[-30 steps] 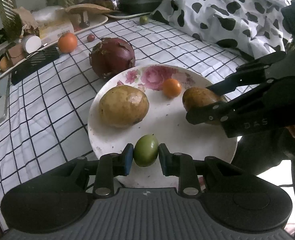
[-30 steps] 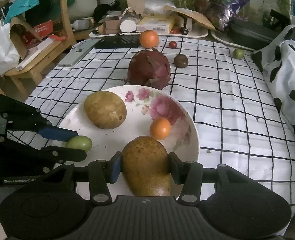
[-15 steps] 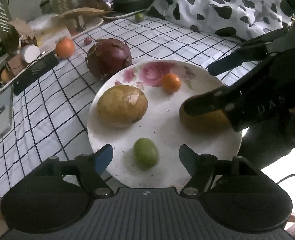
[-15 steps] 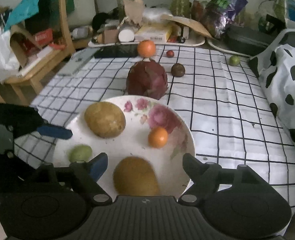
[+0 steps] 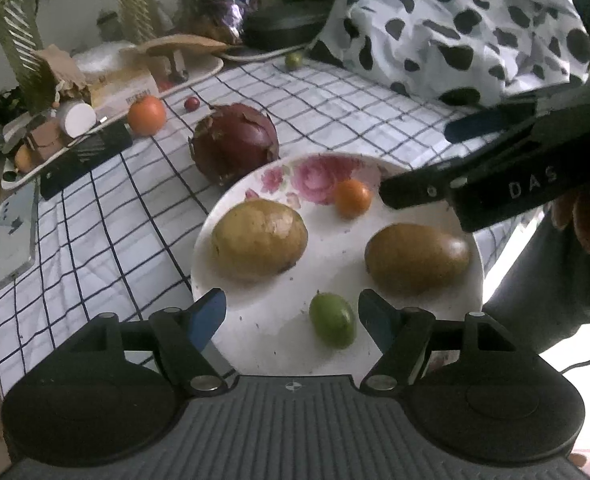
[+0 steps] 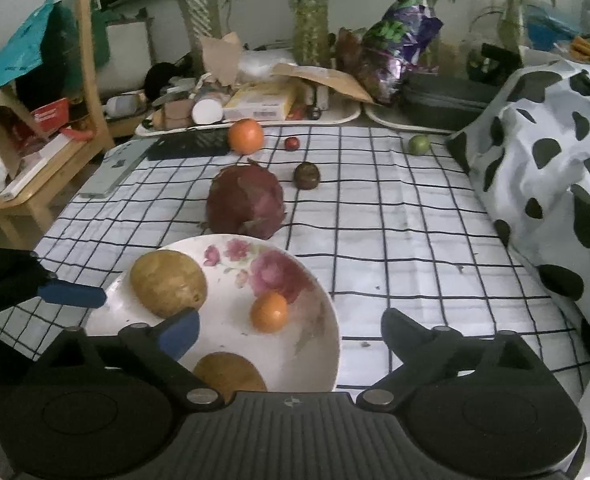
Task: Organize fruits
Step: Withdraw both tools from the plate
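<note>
A floral white plate holds two brown mangoes, a small orange fruit and a small green fruit. My left gripper is open and empty, just in front of the green fruit. My right gripper is open and empty above the plate's near edge; it shows in the left wrist view. On the checked cloth lie a dragon fruit, an orange, a dark round fruit, a small red fruit and a green fruit.
Cluttered trays of boxes and bags line the cloth's far edge. A phone and a black remote lie at the left. A cow-print blanket bounds the right side. A wooden shelf stands beyond the left edge.
Both grippers opened: the left let go of the small green fruit and the right let go of the brown mango, both onto the plate. Both grippers then pulled back and up.
</note>
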Tool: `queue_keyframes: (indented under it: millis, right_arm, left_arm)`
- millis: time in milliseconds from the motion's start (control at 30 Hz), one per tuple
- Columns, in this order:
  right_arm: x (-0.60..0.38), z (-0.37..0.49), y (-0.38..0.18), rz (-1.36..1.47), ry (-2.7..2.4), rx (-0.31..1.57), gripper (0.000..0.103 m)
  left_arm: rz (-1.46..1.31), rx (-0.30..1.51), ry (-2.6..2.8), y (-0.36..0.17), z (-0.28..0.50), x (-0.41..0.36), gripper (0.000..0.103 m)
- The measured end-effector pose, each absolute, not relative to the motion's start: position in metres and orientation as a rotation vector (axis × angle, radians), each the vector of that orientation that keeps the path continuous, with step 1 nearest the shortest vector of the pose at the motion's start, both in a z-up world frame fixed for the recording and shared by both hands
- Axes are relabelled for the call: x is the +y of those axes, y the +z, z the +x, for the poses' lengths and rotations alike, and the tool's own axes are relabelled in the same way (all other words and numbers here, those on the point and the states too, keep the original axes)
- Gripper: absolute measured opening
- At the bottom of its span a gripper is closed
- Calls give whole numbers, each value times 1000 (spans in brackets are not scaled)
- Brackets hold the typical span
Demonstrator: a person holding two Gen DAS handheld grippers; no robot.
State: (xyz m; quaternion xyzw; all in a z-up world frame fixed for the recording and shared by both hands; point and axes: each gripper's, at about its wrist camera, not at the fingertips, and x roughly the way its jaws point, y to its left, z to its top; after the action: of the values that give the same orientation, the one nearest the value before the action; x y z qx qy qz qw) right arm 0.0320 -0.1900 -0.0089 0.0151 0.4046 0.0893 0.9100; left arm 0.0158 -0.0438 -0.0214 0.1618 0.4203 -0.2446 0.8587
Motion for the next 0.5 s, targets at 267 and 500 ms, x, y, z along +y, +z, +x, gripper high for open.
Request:
queue_keyframes:
  millis: [267,500]
  right_arm:
    - [-190,32,-10,11,157,831,103]
    - [-191,32,-9,16,146,825,103]
  left_arm:
    - [273,827,-477,-11,18,-36,72]
    - [197,800,-437,-5,22,-25,72]
